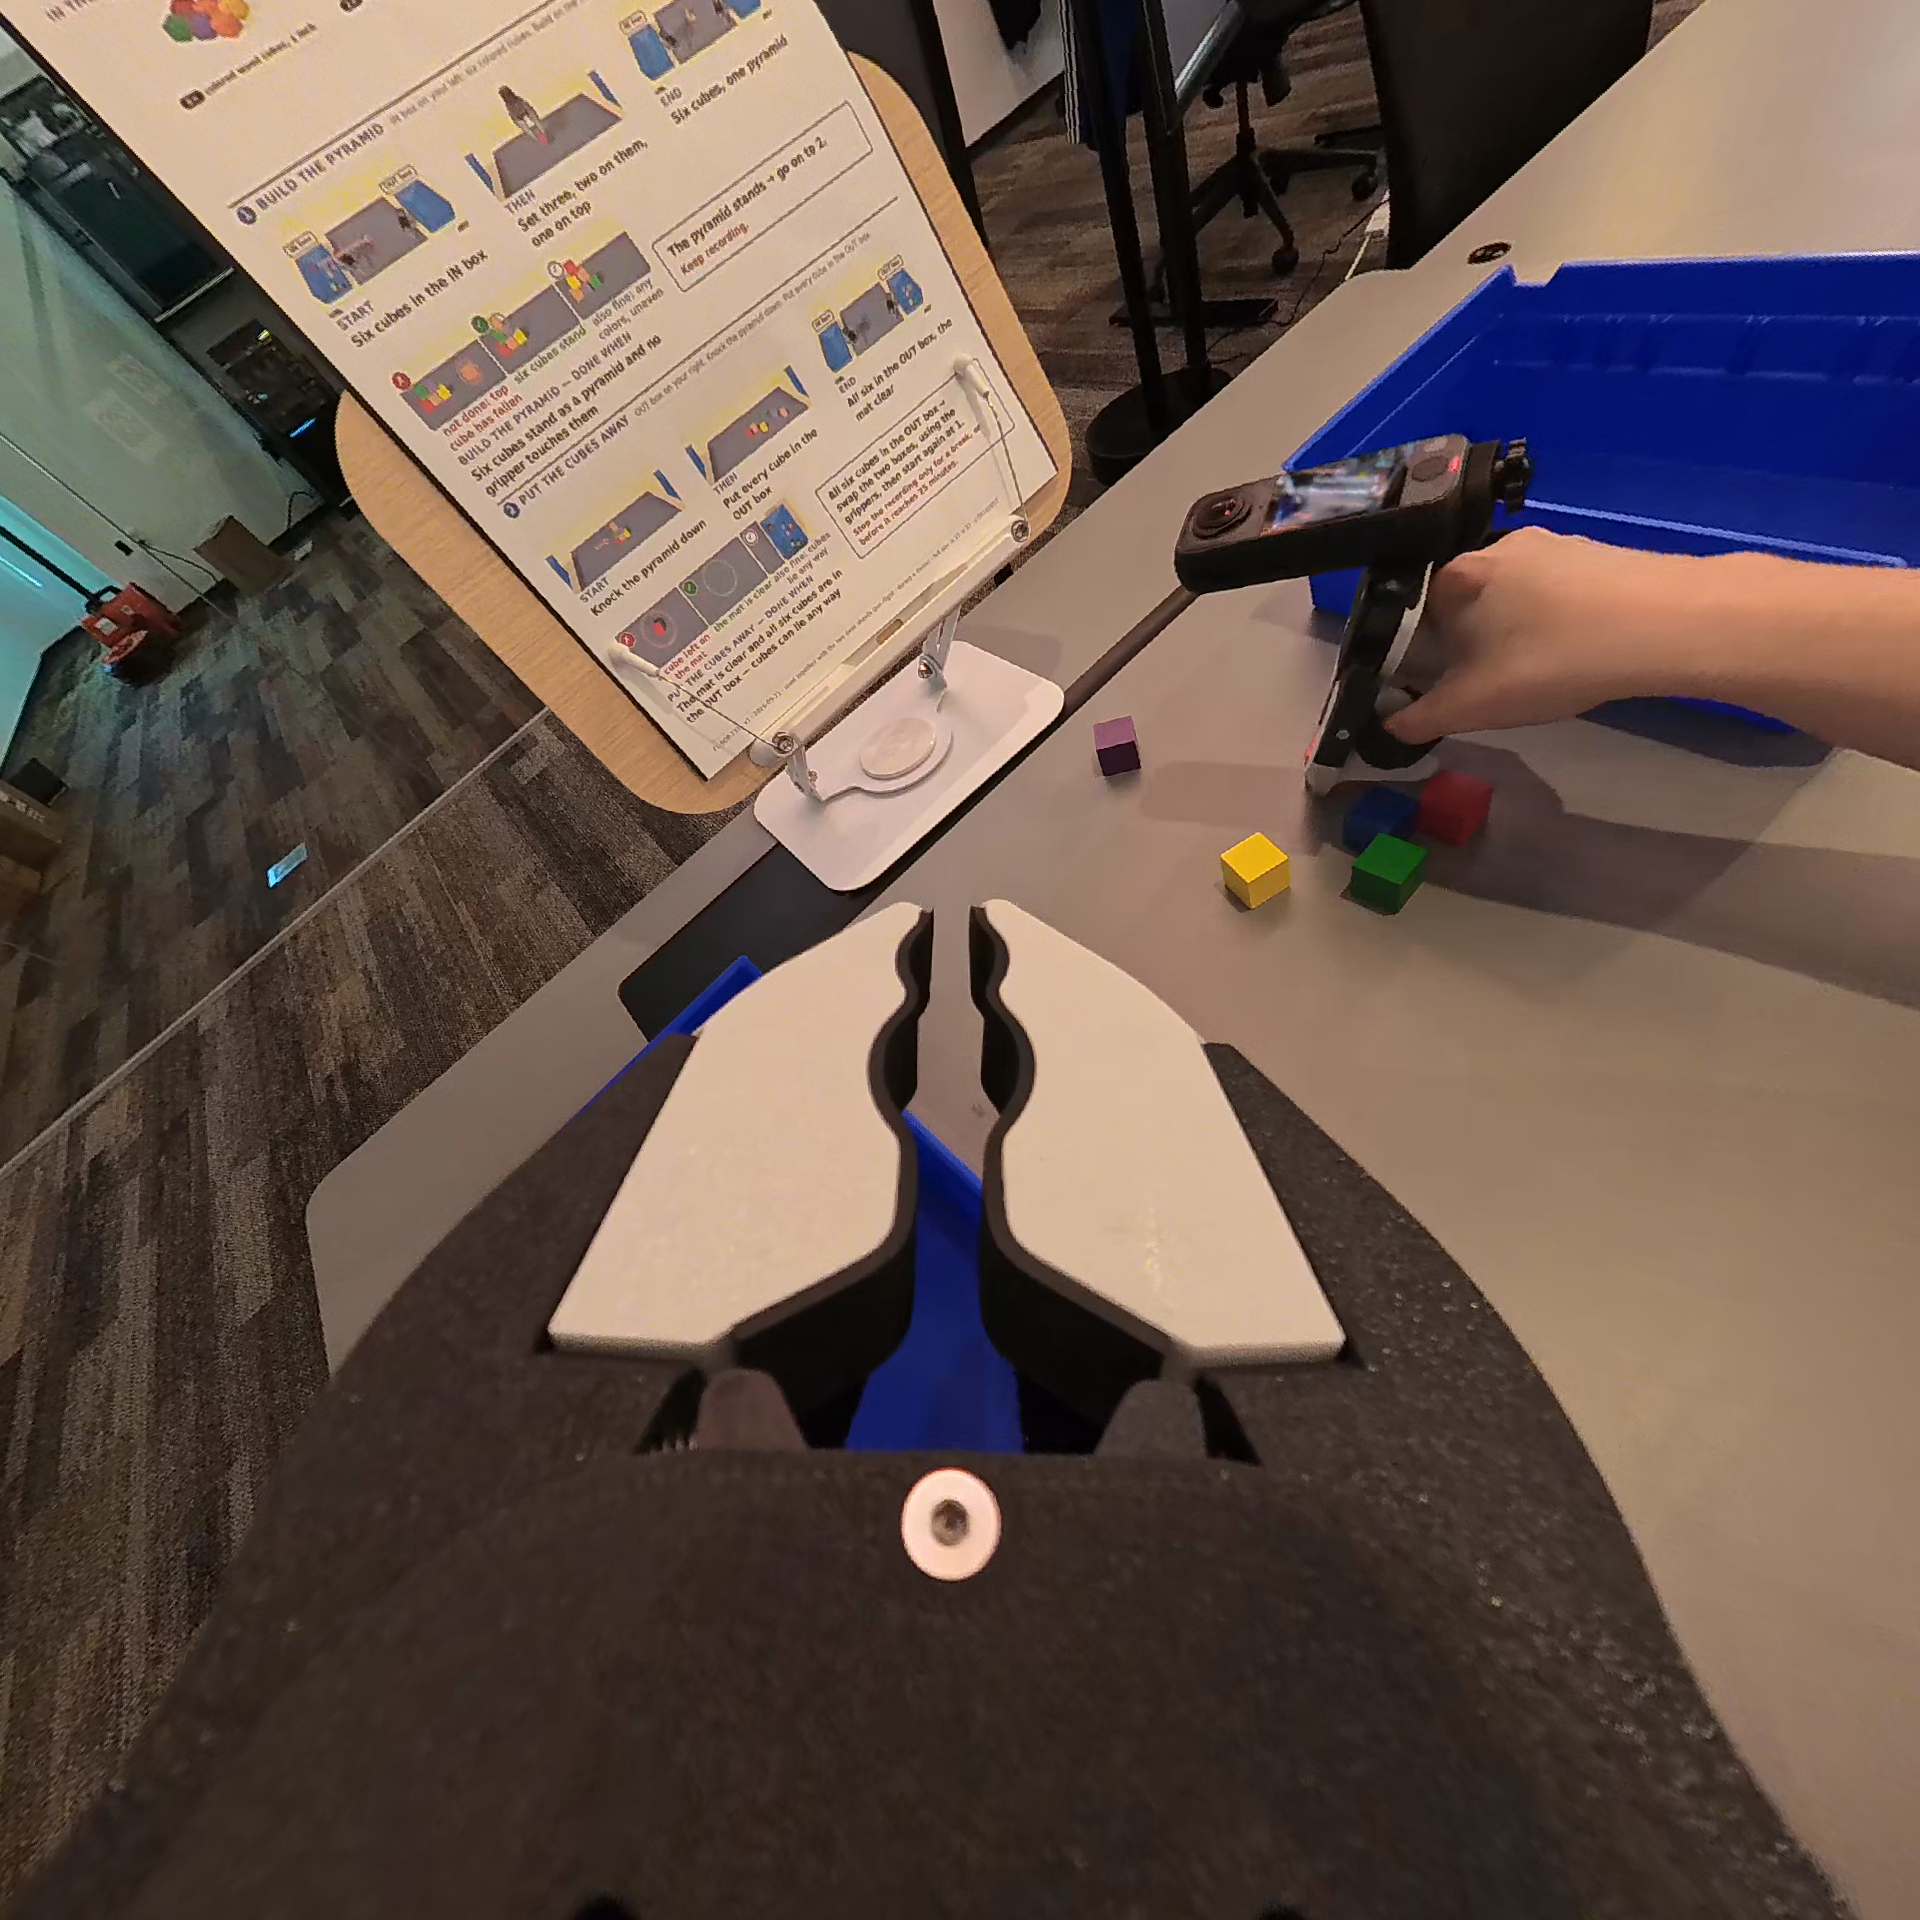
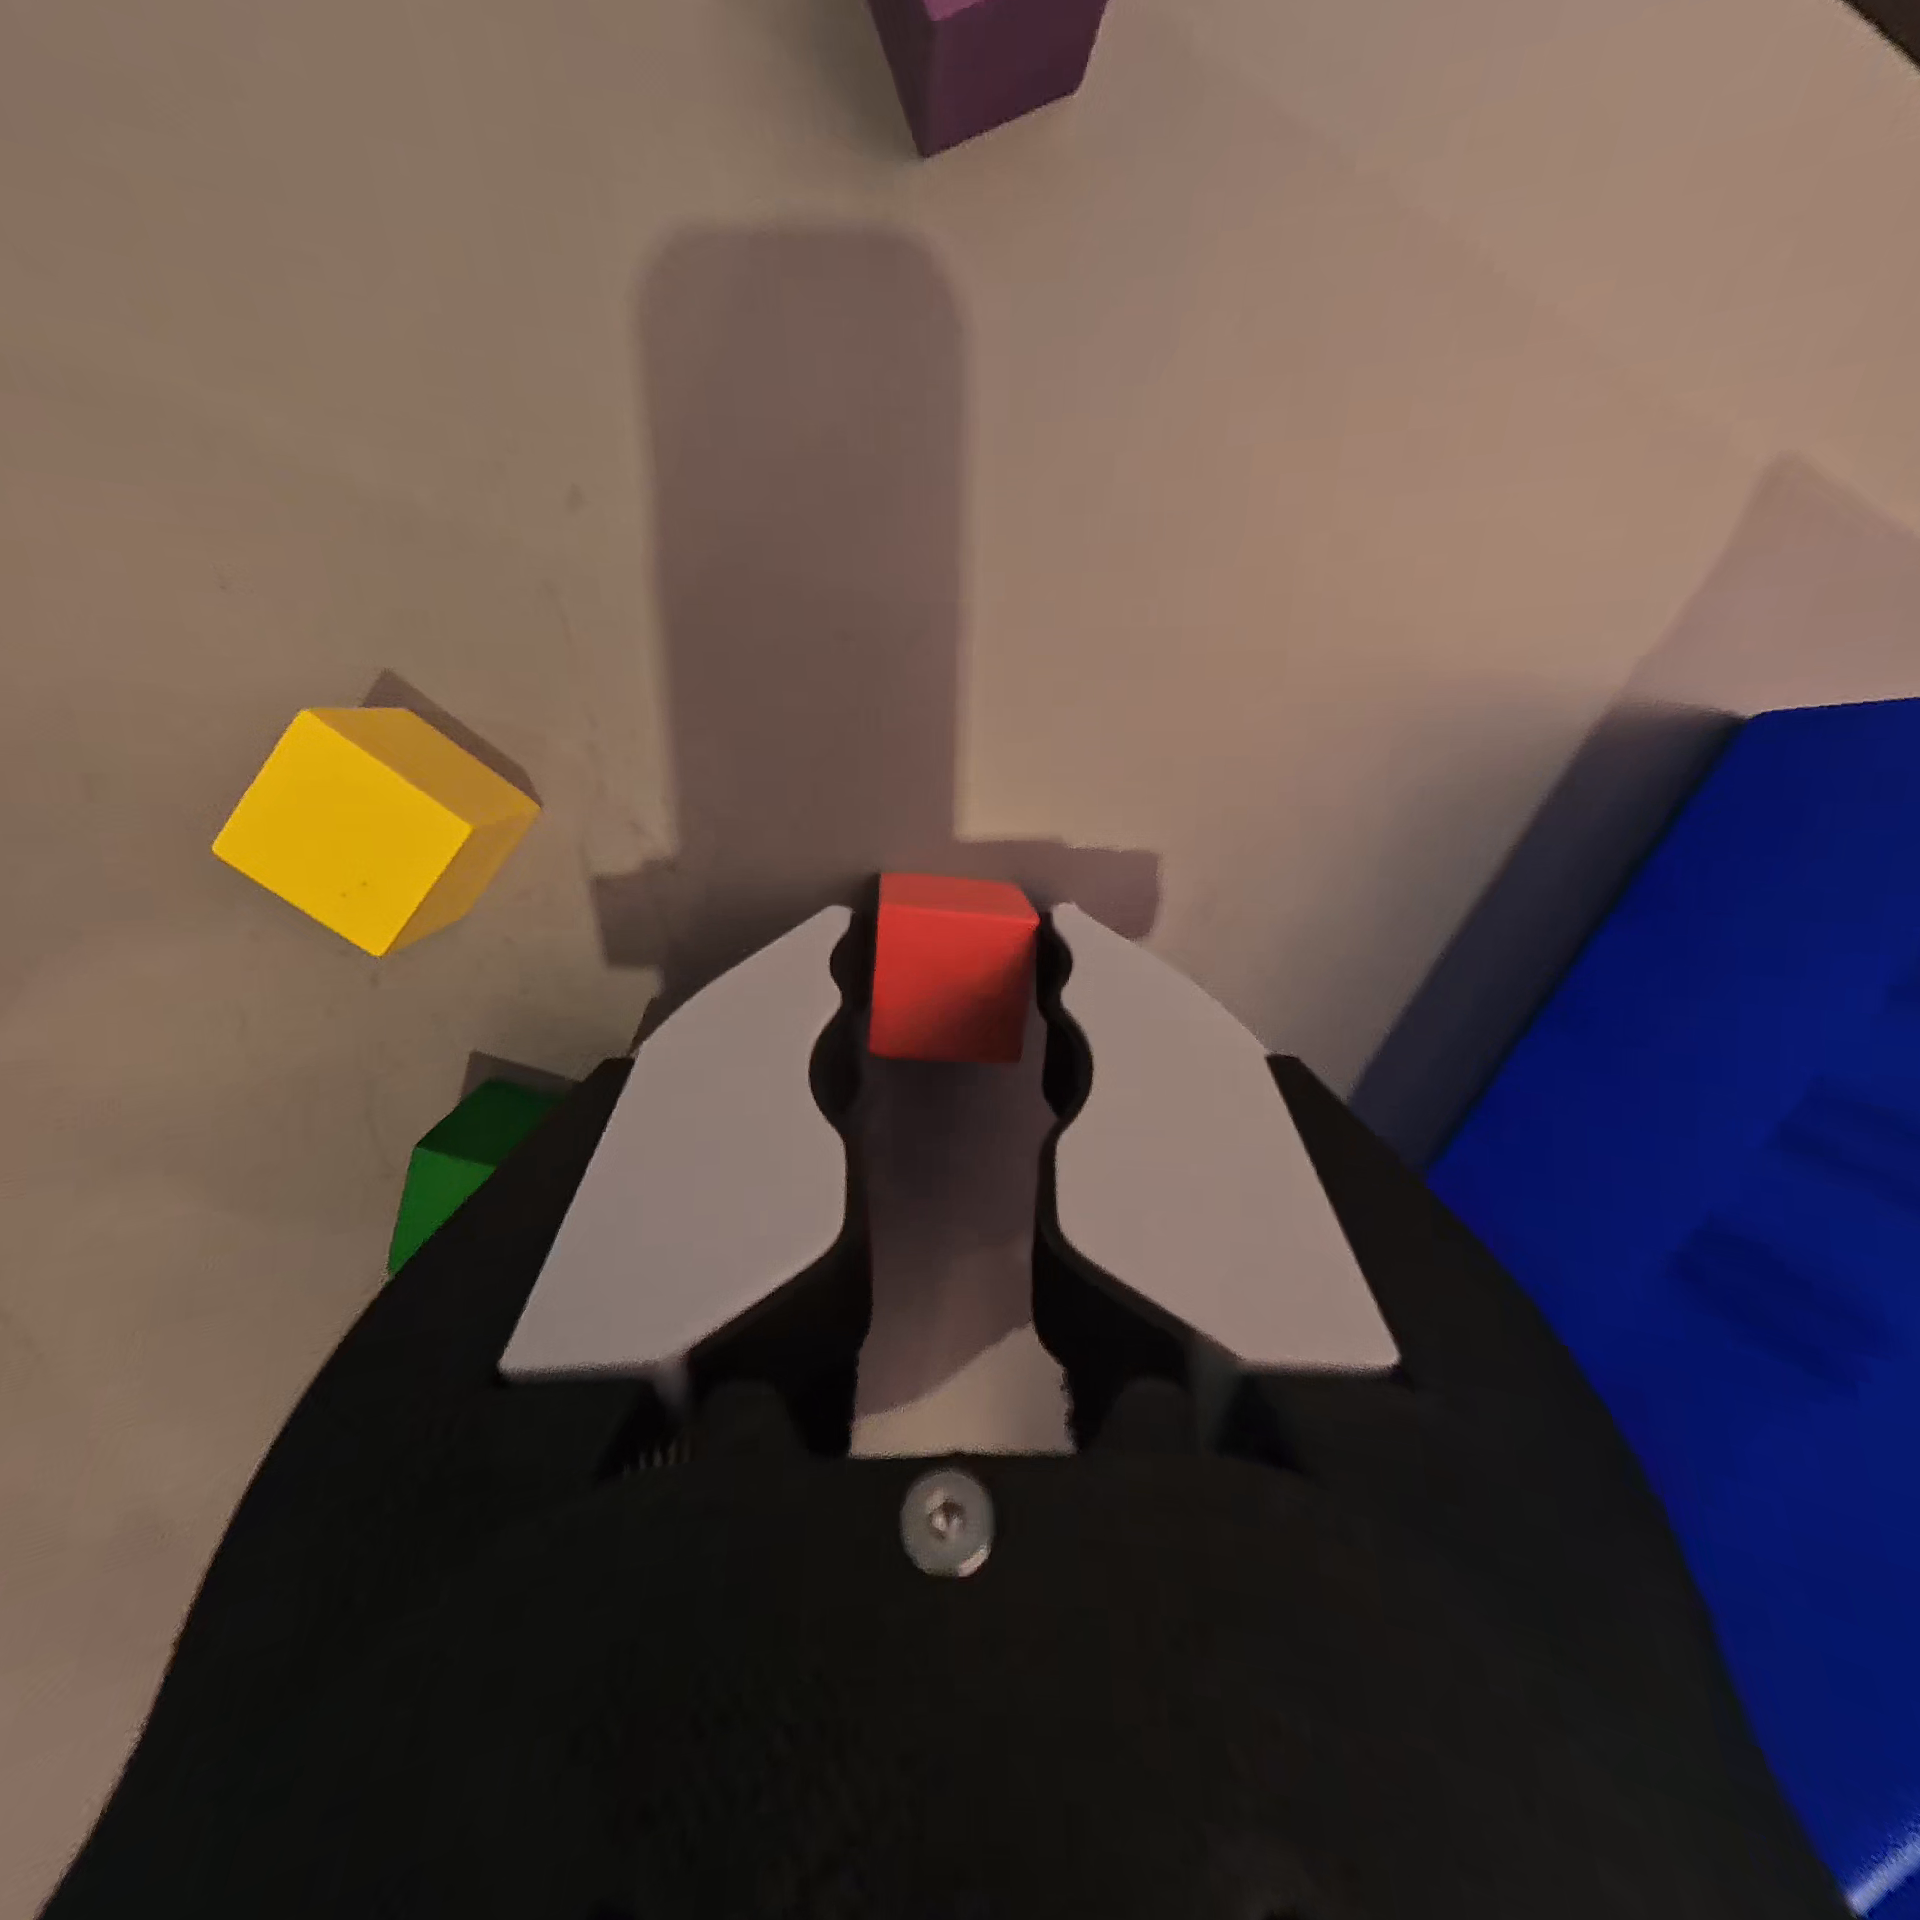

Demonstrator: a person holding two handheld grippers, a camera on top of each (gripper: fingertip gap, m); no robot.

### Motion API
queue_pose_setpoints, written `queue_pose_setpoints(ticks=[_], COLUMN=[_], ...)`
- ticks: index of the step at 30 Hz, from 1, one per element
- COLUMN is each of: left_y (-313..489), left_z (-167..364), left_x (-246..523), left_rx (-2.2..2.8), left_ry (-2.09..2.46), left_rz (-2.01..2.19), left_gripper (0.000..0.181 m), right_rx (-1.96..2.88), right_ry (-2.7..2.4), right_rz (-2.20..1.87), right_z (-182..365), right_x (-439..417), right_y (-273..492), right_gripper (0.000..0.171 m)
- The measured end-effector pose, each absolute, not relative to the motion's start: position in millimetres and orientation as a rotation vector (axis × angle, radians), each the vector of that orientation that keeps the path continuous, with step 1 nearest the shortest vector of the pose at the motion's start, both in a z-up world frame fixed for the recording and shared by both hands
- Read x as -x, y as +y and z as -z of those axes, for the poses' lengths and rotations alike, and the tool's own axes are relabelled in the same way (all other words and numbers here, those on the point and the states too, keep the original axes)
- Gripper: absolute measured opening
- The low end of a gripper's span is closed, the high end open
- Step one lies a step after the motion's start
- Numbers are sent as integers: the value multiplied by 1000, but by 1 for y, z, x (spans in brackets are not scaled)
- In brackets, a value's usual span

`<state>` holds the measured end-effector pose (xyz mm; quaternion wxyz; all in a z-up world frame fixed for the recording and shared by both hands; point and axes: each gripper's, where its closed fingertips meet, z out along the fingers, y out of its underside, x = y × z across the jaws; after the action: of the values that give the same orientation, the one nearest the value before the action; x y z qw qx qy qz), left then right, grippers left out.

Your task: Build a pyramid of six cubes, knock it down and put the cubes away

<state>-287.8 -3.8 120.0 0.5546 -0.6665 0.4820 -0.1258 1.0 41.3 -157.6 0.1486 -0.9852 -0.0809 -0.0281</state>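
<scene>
My right gripper (image 2: 951,925) is shut on an orange-red cube (image 2: 951,977), held between its fingertips just over the grey table. A yellow cube (image 2: 374,826) lies to its left, a green cube (image 2: 452,1164) is half hidden by the gripper body, and a purple cube (image 2: 987,62) lies ahead. In the left wrist view a hand points the right gripper (image 1: 1325,774) down beside a blue cube (image 1: 1377,816), a red cube (image 1: 1455,805), the green cube (image 1: 1387,871), the yellow cube (image 1: 1255,868) and the purple cube (image 1: 1117,744). My left gripper (image 1: 951,920) is shut and empty, off to the left.
A large blue bin (image 1: 1714,416) stands behind the right gripper; its wall (image 2: 1714,1247) is close on the right. Another blue bin (image 1: 940,1236) sits under my left gripper. An instruction board on a white stand (image 1: 904,758) stands at the table's far edge. Office chairs stand beyond.
</scene>
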Motion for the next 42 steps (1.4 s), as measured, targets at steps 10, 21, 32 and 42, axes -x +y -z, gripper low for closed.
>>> queue_pose_setpoints(ticks=[10,21,32,42], left_y=[-2,-6,-5,-3], left_z=[-117,-107,-105,-103], left_x=[285,272,268,269], left_rx=[1582,1594,1596,1608], left_ry=[1148,1209,1217,1222], left_rz=[282,223,217,207], left_gripper=[6,6,6,6], right_rx=[2753,2500,2847,2810], right_ry=[-314,-96,246,219], right_rz=[41,142,159,201], right_z=[143,-9,138,130], right_x=[0,-129,-246,-252], right_y=[47,49,-7,-6], right_gripper=[30,30,30,40])
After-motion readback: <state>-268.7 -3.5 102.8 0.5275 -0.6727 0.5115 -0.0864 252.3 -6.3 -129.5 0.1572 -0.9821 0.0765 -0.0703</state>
